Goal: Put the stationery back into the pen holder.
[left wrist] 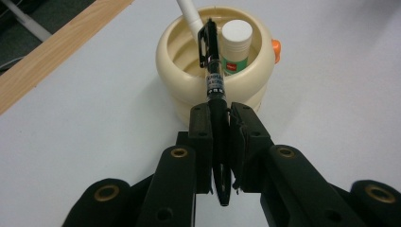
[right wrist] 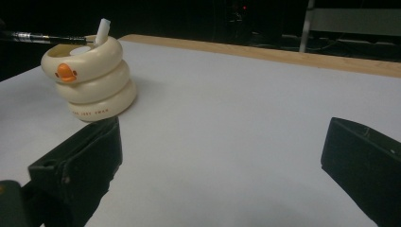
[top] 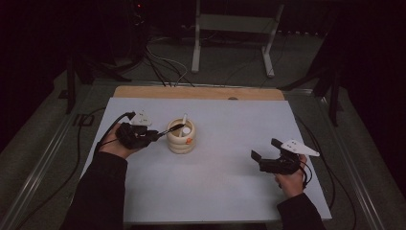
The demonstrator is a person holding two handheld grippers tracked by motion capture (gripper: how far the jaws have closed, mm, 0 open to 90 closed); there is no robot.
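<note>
Left claw (left wrist: 220, 142) clenched on slim black pen (left wrist: 213, 80), its clipped end over ribbed cream plastic holder (left wrist: 187, 90); white-capped glue stick (left wrist: 236, 45) inside. Right claw (top: 268, 149) released, well apart from holder.

black pen (left wrist: 213, 75) | near level, clipped end over cream ringed holder (left wrist: 179, 90) | holder upright on table

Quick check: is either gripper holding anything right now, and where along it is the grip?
The left gripper clamps a black pen near its tip end; the clip end reaches over the cream holder. The right gripper is open and holds nothing.
</note>
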